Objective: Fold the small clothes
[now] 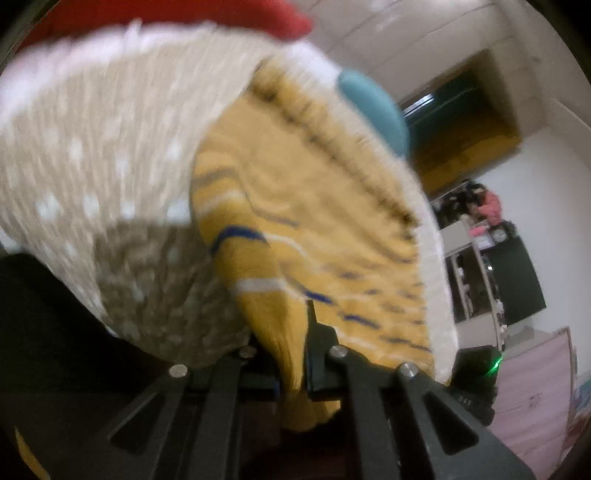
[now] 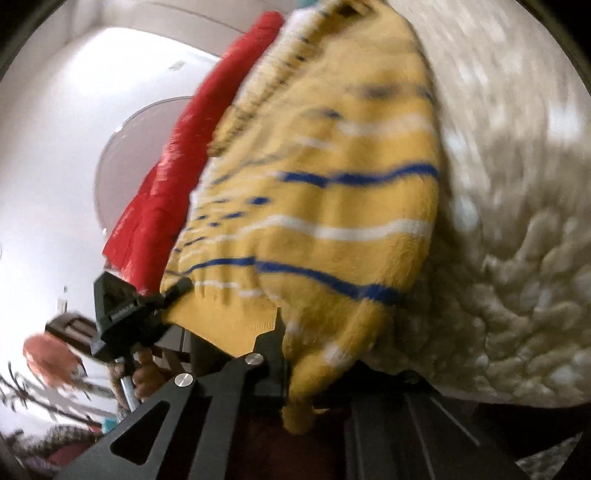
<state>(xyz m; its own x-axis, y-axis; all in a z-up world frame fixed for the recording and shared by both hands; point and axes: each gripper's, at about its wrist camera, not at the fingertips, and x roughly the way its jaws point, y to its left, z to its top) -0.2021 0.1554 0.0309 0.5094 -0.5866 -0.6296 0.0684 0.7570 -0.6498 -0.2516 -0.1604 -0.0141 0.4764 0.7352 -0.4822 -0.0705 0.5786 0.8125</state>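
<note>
A yellow knitted garment (image 1: 314, 229) with blue and white stripes fills the left wrist view, blurred. My left gripper (image 1: 291, 365) is shut on a bunched edge of it. The same yellow garment (image 2: 332, 206) fills the right wrist view. My right gripper (image 2: 295, 369) is shut on another bunched edge of it. The left gripper (image 2: 125, 317) also shows in the right wrist view at lower left, clamped on the garment's far corner, with a hand below it. Both cameras are tilted steeply.
A beige dotted fuzzy blanket (image 1: 92, 155) lies beside the garment and shows in the right wrist view (image 2: 517, 258). A red cloth (image 2: 177, 177) lies along its far side, with its edge in the left wrist view (image 1: 280, 18). A teal object (image 1: 373, 107) and shelves (image 1: 480, 258) stand behind.
</note>
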